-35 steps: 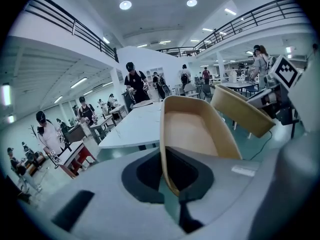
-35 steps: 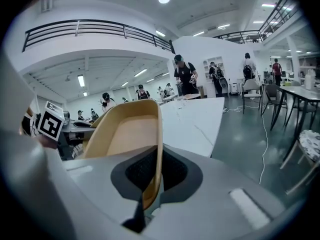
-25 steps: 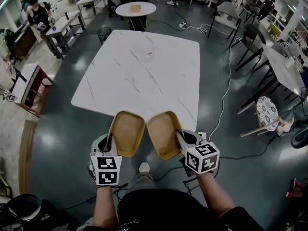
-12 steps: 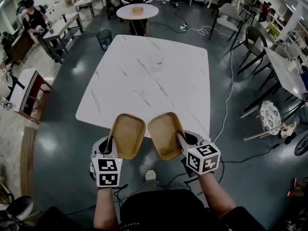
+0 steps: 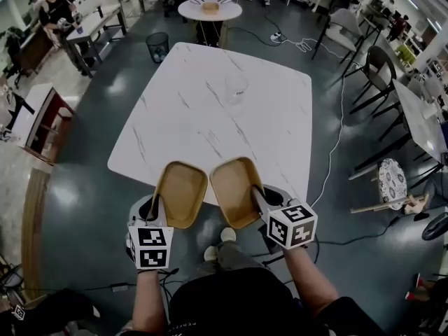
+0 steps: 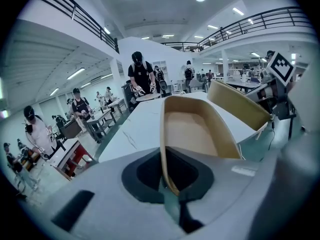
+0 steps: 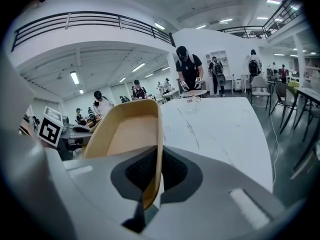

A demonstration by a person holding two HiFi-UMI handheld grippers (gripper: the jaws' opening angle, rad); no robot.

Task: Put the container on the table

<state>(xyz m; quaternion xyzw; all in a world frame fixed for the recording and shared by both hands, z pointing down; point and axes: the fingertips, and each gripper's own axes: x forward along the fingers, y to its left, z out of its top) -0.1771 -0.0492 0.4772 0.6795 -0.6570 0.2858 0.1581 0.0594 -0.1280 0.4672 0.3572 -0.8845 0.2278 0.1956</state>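
Left gripper (image 5: pixel 157 206) pinching rim of left tan container (image 5: pixel 180 194), right gripper (image 5: pixel 258 200) pinching rim of right tan container (image 5: pixel 234 191), white marbled table (image 5: pixel 189 117) just ahead, clear cup (image 5: pixel 236 88) farther ahead

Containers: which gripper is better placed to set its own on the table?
Right, slightly. Left gripper and right gripper each clamp a container at the table edge, but the right container reaches farther over it than the left container.

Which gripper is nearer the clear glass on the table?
Right. The right gripper is by the table's near edge, almost straight before the glass; the left gripper is beside it, farther left.
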